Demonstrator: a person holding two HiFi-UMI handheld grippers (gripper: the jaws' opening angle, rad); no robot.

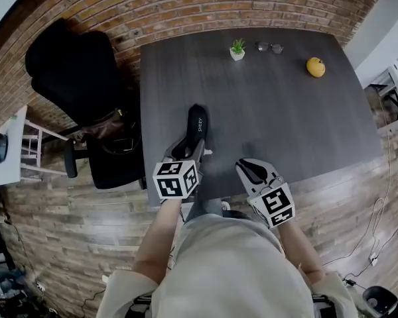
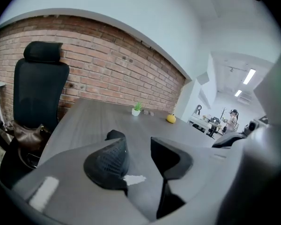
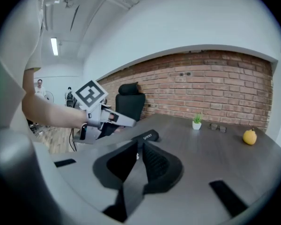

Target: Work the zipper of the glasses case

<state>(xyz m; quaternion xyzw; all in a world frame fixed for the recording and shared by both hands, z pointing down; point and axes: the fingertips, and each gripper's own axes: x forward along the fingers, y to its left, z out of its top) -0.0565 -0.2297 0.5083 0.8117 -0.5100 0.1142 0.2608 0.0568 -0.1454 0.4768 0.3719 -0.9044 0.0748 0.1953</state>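
Two empty grippers | your left gripper (image 2: 136, 146): jaws spread | your right gripper (image 3: 139, 149): jaws pressed almost together | black oblong fabric glasses case (image 1: 198, 126) lies on the dark grey table (image 1: 285, 118), at your left gripper's 12 o'clock | step: likely the approach | next: you must find the zipper pull, unseen here.

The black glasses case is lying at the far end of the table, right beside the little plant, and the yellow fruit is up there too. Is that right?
Not quite. The black glasses case lies at the near end of the table, well apart from the little plant. The yellow fruit is at the far end, as you said. The head view shows it.
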